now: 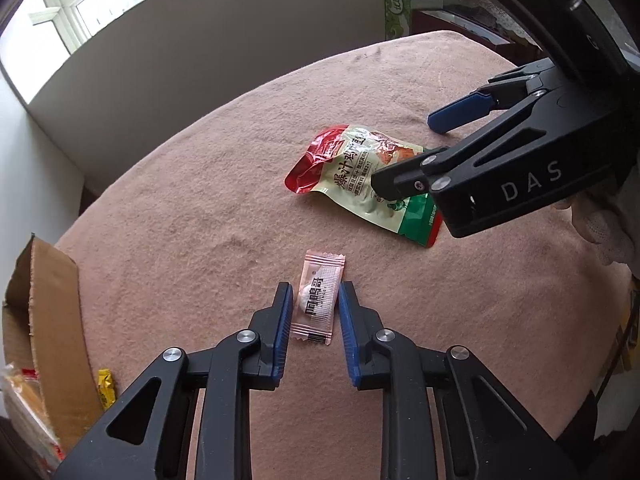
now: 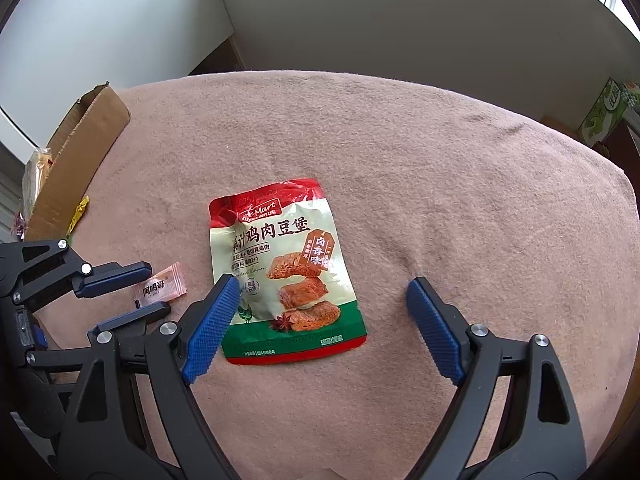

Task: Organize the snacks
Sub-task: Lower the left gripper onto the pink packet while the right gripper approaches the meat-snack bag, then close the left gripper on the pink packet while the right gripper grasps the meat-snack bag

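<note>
Left wrist view looks down on a bench (image 1: 400, 80) draped in a pinkish blanket, where the left claw (image 1: 316, 304) straddles a small pink sachet (image 1: 318, 300) lying flat on the cloth. Its blue pads (image 1: 285, 320) sit close along both long edges of the sachet, nearly closed on it, though I cannot tell whether they press it. Beyond lies a red, cream and green snack pouch (image 2: 284, 272), flat on the blanket. The right claw (image 2: 324, 320) hangs over that pouch with its jaws spread wide, gripping nothing. At the bench's left edge stands an open cardboard box (image 1: 48, 312), with a yellow wrapper (image 1: 106, 386) beside it.
</note>
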`<action>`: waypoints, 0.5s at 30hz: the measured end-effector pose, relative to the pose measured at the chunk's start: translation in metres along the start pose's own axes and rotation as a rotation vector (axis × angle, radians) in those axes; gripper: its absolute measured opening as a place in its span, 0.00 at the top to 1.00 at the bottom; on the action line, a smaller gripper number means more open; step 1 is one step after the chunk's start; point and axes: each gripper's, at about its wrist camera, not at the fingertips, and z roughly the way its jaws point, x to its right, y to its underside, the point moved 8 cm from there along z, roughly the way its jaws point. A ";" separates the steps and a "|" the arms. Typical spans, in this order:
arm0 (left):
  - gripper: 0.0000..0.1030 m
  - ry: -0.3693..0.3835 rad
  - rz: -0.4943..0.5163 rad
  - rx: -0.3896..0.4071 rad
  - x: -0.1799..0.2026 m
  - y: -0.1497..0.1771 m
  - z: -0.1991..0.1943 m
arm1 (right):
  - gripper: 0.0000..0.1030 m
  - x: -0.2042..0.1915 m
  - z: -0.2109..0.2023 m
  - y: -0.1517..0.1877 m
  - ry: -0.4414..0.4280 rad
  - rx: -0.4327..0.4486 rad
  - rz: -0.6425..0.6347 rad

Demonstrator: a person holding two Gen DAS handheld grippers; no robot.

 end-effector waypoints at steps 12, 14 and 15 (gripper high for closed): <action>0.82 -0.005 -0.078 0.003 -0.008 0.002 -0.001 | 0.33 -0.030 0.009 -0.005 0.074 -0.001 -0.074; 0.82 0.001 -0.099 0.005 -0.010 0.004 -0.002 | 0.39 -0.033 0.009 -0.005 0.072 0.001 -0.074; 0.82 0.004 -0.108 0.005 -0.011 0.005 -0.002 | 0.43 -0.034 0.008 -0.004 0.066 0.004 -0.071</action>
